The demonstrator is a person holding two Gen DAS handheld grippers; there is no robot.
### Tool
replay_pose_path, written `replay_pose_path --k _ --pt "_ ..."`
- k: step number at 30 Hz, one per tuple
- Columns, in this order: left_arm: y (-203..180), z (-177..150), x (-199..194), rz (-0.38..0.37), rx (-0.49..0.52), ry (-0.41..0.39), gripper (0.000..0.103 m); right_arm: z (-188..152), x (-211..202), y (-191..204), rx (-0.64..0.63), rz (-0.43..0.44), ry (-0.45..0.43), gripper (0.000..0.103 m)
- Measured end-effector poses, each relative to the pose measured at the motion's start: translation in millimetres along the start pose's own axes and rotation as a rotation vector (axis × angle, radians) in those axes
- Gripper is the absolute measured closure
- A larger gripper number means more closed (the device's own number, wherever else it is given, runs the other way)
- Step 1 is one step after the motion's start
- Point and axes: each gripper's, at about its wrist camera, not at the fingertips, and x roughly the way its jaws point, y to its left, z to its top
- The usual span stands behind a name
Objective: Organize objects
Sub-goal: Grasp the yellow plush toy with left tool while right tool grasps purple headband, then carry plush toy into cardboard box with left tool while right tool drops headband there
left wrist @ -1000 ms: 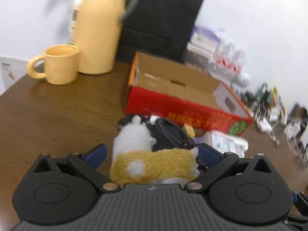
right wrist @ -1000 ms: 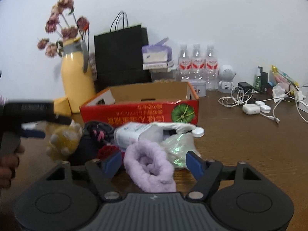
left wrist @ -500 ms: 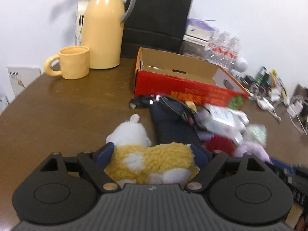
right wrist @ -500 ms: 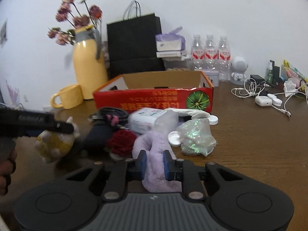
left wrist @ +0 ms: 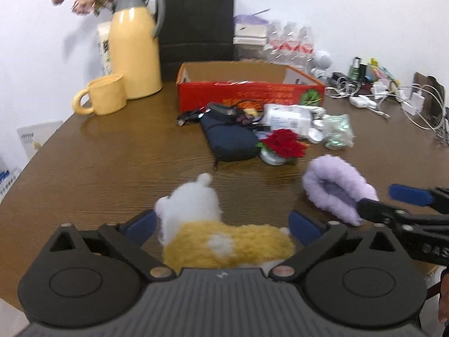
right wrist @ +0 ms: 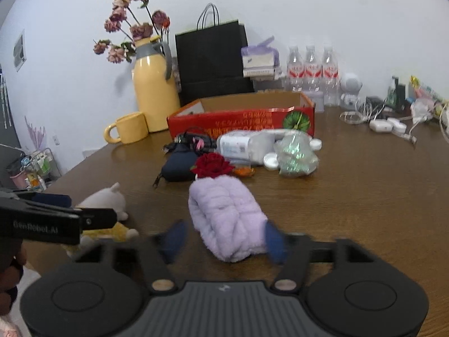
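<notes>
left gripper (left wrist: 221,223): jaws standing wide, one yellow-and-white plush toy (left wrist: 216,236) lying between the fingers on the table (left wrist: 118,154); contact unclear. right gripper (right wrist: 221,240): jaws parted, one lilac fluffy slipper (right wrist: 227,219) lying between the blurred fingers, grip not discernible. sitting beyond: one red cardboard box (right wrist: 241,120), one red rose (right wrist: 213,165), one navy pouch (right wrist: 179,165), three water bottles (right wrist: 311,75).

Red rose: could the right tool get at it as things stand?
Probably not directly. The right tool sits open around the lilac fluffy slipper, and the red rose lies just beyond the slipper's far end, so the slipper blocks the way.
</notes>
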Motion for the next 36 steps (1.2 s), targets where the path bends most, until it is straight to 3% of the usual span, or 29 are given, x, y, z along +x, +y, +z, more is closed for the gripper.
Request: replay_pose_path --k 6,7,8,9,11,13,15,17,21,24,26,28,31,33,34,36 --pt "31.5 19.1 32.8 -0.037 -0.052 0.079 0.004 12.9 26.9 -2.2 -0.066 0.004 0.019 0.030" --pt "36.4 21.2 43.1 -0.057 -0.061 0.117 0.011 16.7 34.2 -3.8 -0.071 0.016 0.026 0.030" --pt "40.7 22.0 51.2 -0.077 -0.070 0.154 0.037 19.7 41.5 -5.9 -0.075 0.025 0.033 0.031" --pt "45.4 20.9 58.3 -0.088 -0.090 0.194 0.044 22.3 48.6 -8.1 -0.072 0.027 0.045 0.033" --pt "49.5 16.5 57.3 -0.115 -0.098 0.170 0.046 25.2 58.9 -12.9 -0.060 0.047 0.074 0.046" --pt "49.0 12.8 53.2 -0.116 -0.092 0.152 0.048 23.8 67.6 -16.9 -0.047 0.077 0.114 0.072" --pt "47.9 14.9 49.7 -0.117 -0.099 0.140 0.050 21.6 68.3 -19.1 -0.034 0.077 0.120 0.086" --pt "46.3 25.9 42.6 -0.133 -0.103 0.105 0.051 26.1 63.0 -21.2 -0.017 0.091 0.115 0.088" --pt "41.1 74.2 19.7 -0.152 -0.053 -0.040 0.051 57.1 35.4 -22.4 -0.045 0.115 0.012 0.088" --pt "37.2 141.9 15.8 -0.175 0.010 -0.149 0.051 104.4 26.5 -33.5 -0.089 0.107 -0.080 0.087" --pt "35.7 193.5 33.4 -0.183 0.036 -0.168 0.051 149.0 38.7 -44.3 -0.150 0.082 -0.127 0.087" --pt "29.0 248.8 70.7 -0.165 0.055 -0.140 0.051 195.5 68.2 -53.5 -0.202 0.067 -0.140 0.085" --pt "14.5 310.1 160.7 -0.098 0.098 -0.009 0.050 265.3 146.9 -70.0 -0.235 0.029 -0.089 0.084" --pt "7.3 319.9 223.5 -0.016 0.129 0.082 0.050 293.9 215.6 -78.8 -0.250 -0.016 0.001 0.083" --pt "5.0 316.6 257.4 0.038 0.142 0.148 0.050 299.6 253.7 -82.1 -0.292 -0.042 0.052 0.083" --pt "6.6 307.7 298.4 0.073 0.124 0.221 0.050 296.9 324.8 -93.2 -0.310 -0.097 0.154 0.083"
